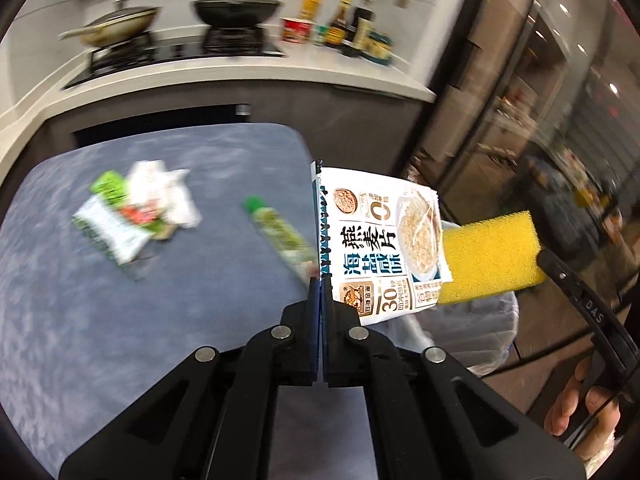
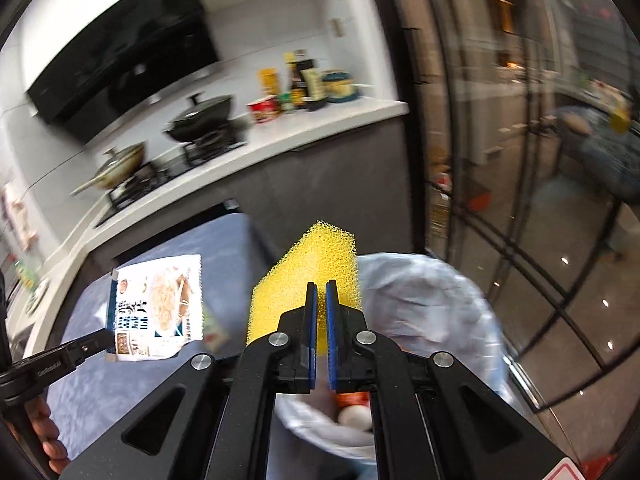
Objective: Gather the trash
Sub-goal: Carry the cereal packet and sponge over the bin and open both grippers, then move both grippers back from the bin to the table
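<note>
Left gripper (image 1: 321, 276): jaws pressed together on the left edge of an oat packet (image 1: 380, 248), held up past the right edge of the blue table (image 1: 80, 340). Packet print legible: "燕麦片", "海盐咸酥", a large "0" and "30"; long axis running up and away along the fingers, printed face turned right, bowl photo at the far right. Right gripper (image 2: 321, 286): blue pads pinching a yellow sponge (image 2: 316, 276), long axis tilted up and right, far end above the pads, near end lower left. Sponge hanging over the near rim of a bin (image 2: 440, 292) lined with a pale bag; something white and something orange visible inside the bin, under the jaws. "DAS" readable on the right gripper's arm (image 1: 592, 312) in the left view; partly readable white lettering on the left gripper's arm in the right view. Packet and sponge just beside each other, packet to the left, over the table's edge, beside the bin.

On the table: blurred wrappers (image 1: 132, 212) in green and white, and a green-capped tube (image 1: 280, 232) near the right edge, long axis running diagonally toward that edge. Open table surface in front of the wrappers. Counter (image 1: 240, 76) behind with two woks, a red cup (image 1: 296, 30) and bottles (image 1: 344, 24), labels too blurred to read. Glass doors (image 2: 540, 160) to the right of the bin.
</note>
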A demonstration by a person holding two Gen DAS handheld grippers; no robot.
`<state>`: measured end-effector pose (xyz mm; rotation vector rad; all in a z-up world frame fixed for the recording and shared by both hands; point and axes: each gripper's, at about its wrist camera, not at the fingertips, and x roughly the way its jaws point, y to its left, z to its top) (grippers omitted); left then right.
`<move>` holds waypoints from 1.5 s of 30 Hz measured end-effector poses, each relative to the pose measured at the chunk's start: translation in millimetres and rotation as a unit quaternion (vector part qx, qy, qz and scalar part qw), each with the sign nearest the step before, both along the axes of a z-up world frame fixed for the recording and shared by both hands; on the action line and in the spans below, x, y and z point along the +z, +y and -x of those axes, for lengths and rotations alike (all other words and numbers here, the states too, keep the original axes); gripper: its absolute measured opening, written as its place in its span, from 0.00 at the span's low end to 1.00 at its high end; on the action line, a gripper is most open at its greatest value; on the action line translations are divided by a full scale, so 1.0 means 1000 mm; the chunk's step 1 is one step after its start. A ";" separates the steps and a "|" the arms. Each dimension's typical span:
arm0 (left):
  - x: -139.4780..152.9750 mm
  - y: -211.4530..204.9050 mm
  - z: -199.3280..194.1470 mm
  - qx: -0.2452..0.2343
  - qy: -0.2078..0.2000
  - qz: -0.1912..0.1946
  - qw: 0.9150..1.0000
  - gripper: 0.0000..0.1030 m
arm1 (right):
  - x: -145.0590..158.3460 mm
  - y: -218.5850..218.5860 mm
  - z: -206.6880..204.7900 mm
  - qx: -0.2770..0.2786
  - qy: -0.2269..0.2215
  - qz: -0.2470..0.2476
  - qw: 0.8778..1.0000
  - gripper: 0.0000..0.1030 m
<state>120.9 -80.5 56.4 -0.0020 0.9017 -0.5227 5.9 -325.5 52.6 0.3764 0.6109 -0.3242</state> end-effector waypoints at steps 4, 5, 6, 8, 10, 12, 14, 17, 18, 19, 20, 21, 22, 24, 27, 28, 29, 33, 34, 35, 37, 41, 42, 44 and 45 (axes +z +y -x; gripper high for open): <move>-0.011 -0.048 0.003 -0.038 0.004 -0.012 0.999 0.00 | -0.015 -0.030 0.006 -0.029 0.016 -0.003 0.999 0.04; -0.014 -0.059 0.003 -0.047 0.007 -0.013 0.999 0.00 | -0.019 -0.037 0.008 -0.036 0.021 -0.003 0.999 0.04; -0.019 -0.072 0.004 -0.054 0.009 -0.019 0.998 0.00 | -0.022 -0.041 0.009 -0.040 0.025 -0.001 0.999 0.04; -0.026 -0.091 0.004 -0.067 0.013 -0.026 0.997 0.00 | -0.030 -0.049 0.011 -0.048 0.033 0.001 0.998 0.04; -0.033 -0.105 0.006 -0.074 0.016 -0.035 0.996 0.00 | -0.036 -0.055 0.013 -0.052 0.038 -0.004 0.998 0.04; -0.041 -0.117 0.009 -0.081 0.020 -0.043 0.996 0.00 | -0.042 -0.059 0.014 -0.053 0.044 -0.009 0.998 0.04; -0.047 -0.127 0.007 -0.086 0.025 -0.048 0.995 0.00 | -0.046 -0.064 0.014 -0.053 0.048 -0.013 0.997 0.05; -0.055 -0.138 0.009 -0.094 0.031 -0.054 0.994 0.00 | -0.054 -0.067 0.013 -0.051 0.056 -0.020 0.997 0.05; -0.057 -0.141 0.009 -0.095 0.031 -0.058 0.993 0.00 | -0.056 -0.069 0.013 -0.050 0.059 -0.023 0.997 0.05; -0.058 -0.143 0.010 -0.096 0.032 -0.059 0.993 0.00 | -0.056 -0.070 0.013 -0.049 0.061 -0.026 0.997 0.06; -0.060 -0.145 0.011 -0.099 0.032 -0.059 0.993 0.00 | -0.058 -0.071 0.013 -0.047 0.064 -0.029 0.996 0.06; -0.061 -0.147 0.012 -0.100 0.033 -0.059 0.993 0.00 | -0.059 -0.070 0.011 -0.045 0.066 -0.034 0.996 0.06; -0.063 -0.149 0.011 -0.102 0.034 -0.057 0.993 0.01 | -0.060 -0.071 0.010 -0.043 0.068 -0.038 0.996 0.07; -0.063 -0.152 0.014 -0.105 0.035 -0.056 0.992 0.04 | -0.060 -0.071 0.010 -0.045 0.067 -0.040 0.996 0.09; -0.064 -0.152 0.014 -0.102 0.033 -0.059 0.993 0.24 | -0.058 -0.070 0.011 -0.047 0.062 -0.038 0.996 0.19; -0.063 -0.152 0.015 -0.098 0.029 -0.059 0.993 0.33 | -0.056 -0.070 0.012 -0.047 0.058 -0.039 0.996 0.21; -0.062 -0.151 0.016 -0.093 0.023 -0.061 0.994 0.36 | -0.055 -0.069 0.012 -0.047 0.057 -0.038 0.997 0.22; -0.058 -0.148 0.016 -0.090 0.017 -0.062 0.994 0.39 | -0.050 -0.064 0.011 -0.044 0.051 -0.034 0.997 0.23; -0.058 -0.147 0.014 -0.089 0.017 -0.061 0.994 0.39 | -0.050 -0.063 0.011 -0.042 0.050 -0.034 0.997 0.23; -0.057 -0.146 0.015 -0.086 0.017 -0.061 0.994 0.39 | -0.049 -0.061 0.011 -0.041 0.050 -0.032 0.997 0.23; -0.056 -0.142 0.013 -0.083 0.018 -0.059 0.995 0.39 | -0.048 -0.056 0.008 -0.037 0.049 -0.031 0.998 0.23; -0.055 -0.136 0.012 -0.076 0.019 -0.058 0.995 0.39 | -0.046 -0.050 0.005 -0.028 0.047 -0.030 0.998 0.23; -0.054 -0.133 0.011 -0.074 0.020 -0.056 0.995 0.39 | -0.045 -0.048 0.003 -0.026 0.047 -0.029 0.998 0.23; -0.053 -0.128 0.012 -0.070 0.019 -0.056 0.996 0.39 | -0.044 -0.042 0.001 -0.020 0.048 -0.028 0.998 0.23; -0.053 -0.124 0.011 -0.068 0.020 -0.055 0.996 0.39 | -0.044 -0.040 0.000 -0.018 0.048 -0.027 0.998 0.23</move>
